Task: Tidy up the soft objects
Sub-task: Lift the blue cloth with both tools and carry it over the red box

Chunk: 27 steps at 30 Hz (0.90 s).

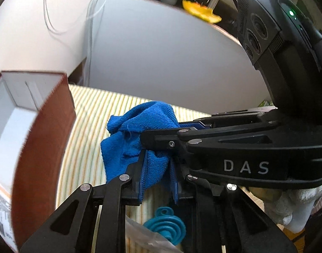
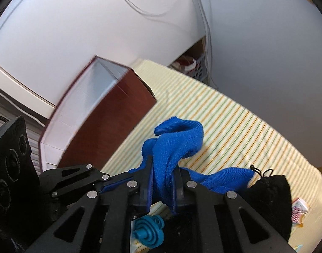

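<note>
A crumpled blue cloth [image 1: 127,139] is held up above the striped tablecloth [image 1: 91,109]. My left gripper [image 1: 157,168] is shut on its lower fold. My right gripper [image 1: 152,141] reaches in from the right in the left wrist view and is shut on the same cloth. In the right wrist view the blue cloth [image 2: 177,139] bunches between the right gripper [image 2: 164,187] fingers, and the left gripper [image 2: 139,169] comes in from the left, clamped on the cloth's edge.
A brown box with a white inside [image 1: 23,113] stands open at the left, also in the right wrist view [image 2: 93,109]. A teal collapsible funnel [image 1: 167,225] lies below on the striped tablecloth [image 2: 245,130]. A black fabric item [image 2: 272,194] lies at the right.
</note>
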Available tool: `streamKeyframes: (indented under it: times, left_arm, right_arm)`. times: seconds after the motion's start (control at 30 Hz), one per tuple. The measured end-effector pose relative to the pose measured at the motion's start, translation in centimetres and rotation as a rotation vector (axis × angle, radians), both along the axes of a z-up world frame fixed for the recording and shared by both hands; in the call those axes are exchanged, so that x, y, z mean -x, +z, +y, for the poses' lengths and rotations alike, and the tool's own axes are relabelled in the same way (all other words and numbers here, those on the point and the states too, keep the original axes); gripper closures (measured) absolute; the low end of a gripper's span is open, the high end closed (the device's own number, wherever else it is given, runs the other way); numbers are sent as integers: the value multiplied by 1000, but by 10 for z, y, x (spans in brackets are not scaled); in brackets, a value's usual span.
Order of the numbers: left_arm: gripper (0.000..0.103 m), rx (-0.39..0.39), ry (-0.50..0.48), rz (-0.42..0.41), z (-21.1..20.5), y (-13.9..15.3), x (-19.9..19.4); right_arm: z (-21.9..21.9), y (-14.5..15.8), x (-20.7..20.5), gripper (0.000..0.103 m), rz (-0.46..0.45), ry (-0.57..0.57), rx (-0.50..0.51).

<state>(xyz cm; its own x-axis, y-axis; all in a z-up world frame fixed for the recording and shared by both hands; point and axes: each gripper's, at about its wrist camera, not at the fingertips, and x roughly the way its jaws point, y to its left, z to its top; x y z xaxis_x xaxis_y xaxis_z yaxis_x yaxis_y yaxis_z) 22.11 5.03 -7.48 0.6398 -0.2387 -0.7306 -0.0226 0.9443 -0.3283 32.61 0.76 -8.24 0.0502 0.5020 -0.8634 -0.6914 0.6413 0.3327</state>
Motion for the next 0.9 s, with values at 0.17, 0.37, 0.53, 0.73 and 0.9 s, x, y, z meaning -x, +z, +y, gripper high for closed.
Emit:
streamKeyframes:
  times: [0.17,0.37,0.53,0.73,0.9]
  left_arm:
    - [85,5,20,-65,9,29,12]
    - [93,-9,28,-125,12,56,20]
    - [93,-7,38,-158,23,64,24]
    - [93,-21,77,-220,40,87,44]
    - [93,-39,121,-266,65,106,61]
  right_arm:
    - [2,33,10,92,-60,-5,-31]
    - [8,68,27,92,-123,12,-66]
    - [15,85,35,92,-150,14,-85]
    - [35,110,46,92,-182,38,-126]
    - [62,132,62,92,-215,79,-160]
